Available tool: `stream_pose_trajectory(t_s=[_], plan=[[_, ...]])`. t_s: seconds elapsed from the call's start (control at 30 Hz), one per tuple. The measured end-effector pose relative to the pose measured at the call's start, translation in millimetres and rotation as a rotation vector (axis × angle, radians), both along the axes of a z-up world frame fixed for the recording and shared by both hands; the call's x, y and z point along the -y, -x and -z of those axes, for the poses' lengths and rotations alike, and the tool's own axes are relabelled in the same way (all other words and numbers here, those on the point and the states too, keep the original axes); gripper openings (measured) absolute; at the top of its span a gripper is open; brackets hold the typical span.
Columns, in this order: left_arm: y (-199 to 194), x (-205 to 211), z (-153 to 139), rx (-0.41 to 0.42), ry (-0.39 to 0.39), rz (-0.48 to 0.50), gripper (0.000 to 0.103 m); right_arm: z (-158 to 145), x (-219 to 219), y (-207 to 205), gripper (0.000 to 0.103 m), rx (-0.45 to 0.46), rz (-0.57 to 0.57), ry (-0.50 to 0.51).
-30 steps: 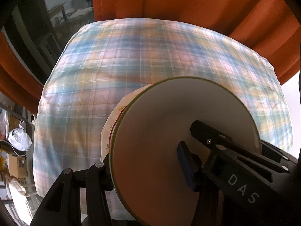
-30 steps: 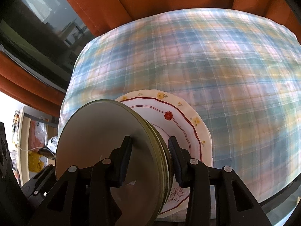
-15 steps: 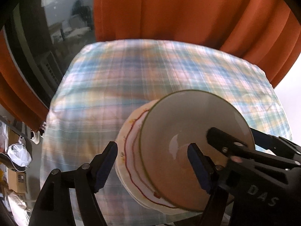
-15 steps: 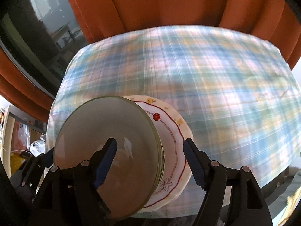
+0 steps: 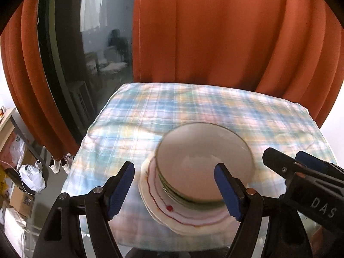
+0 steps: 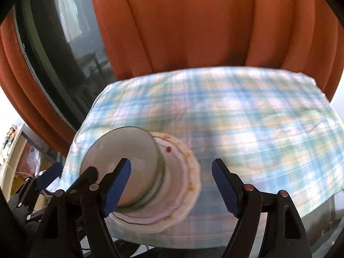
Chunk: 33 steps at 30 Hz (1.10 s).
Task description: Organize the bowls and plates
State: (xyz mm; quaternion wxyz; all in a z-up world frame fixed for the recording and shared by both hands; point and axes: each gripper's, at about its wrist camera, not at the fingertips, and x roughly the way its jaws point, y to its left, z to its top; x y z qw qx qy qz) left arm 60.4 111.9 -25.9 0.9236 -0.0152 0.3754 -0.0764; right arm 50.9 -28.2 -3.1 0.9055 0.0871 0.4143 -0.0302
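A stack of green-rimmed white bowls [image 5: 202,161] sits on a white plate with a red line and flowers [image 5: 185,217], near the front left of the plaid-covered table [image 5: 215,107]. The stack also shows in the right wrist view [image 6: 126,161] on the plate [image 6: 180,182]. My left gripper [image 5: 174,189] is open and empty, drawn back above the stack. My right gripper [image 6: 169,185] is open and empty, just above the plate's right side. The right gripper shows in the left wrist view [image 5: 305,172].
Orange curtains [image 5: 215,32] hang right behind the table, with a dark window [image 5: 86,53] at the left. Boxes and bags [image 5: 19,172] lie on the floor at the left. The plaid cloth [image 6: 258,129] stretches to the right of the stack.
Both grippers opened and let go of the bowls, then pulled back and up. The bowls and plate now rest on the table, farther from both cameras.
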Motion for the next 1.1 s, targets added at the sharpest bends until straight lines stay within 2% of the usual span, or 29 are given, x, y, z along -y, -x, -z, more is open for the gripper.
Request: stream_pose_trajectory(t_s=[0.17, 0.47, 0.7, 0.9, 1.1], plan=[[34, 10, 3, 0.061, 0.006, -0.016, 0.084, 1, 23, 34, 0.082, 0.049, -0.002, -0.011], [76, 27, 13, 0.086, 0.016, -0.026, 0.091, 14, 56, 91, 0.082, 0.124, 0.031, 0.071], [96, 39, 12, 0.096, 0.014, -0.017, 0.095, 20, 65, 123, 0.086, 0.125, 0.04, 0.082], [104, 48, 10, 0.112, 0.005, 0.009, 0.097, 18, 74, 137, 0.088, 0.144, 0.076, 0.078], [106, 47, 10, 0.111, 0.009, -0.004, 0.099, 18, 76, 140, 0.088, 0.144, 0.082, 0.08]])
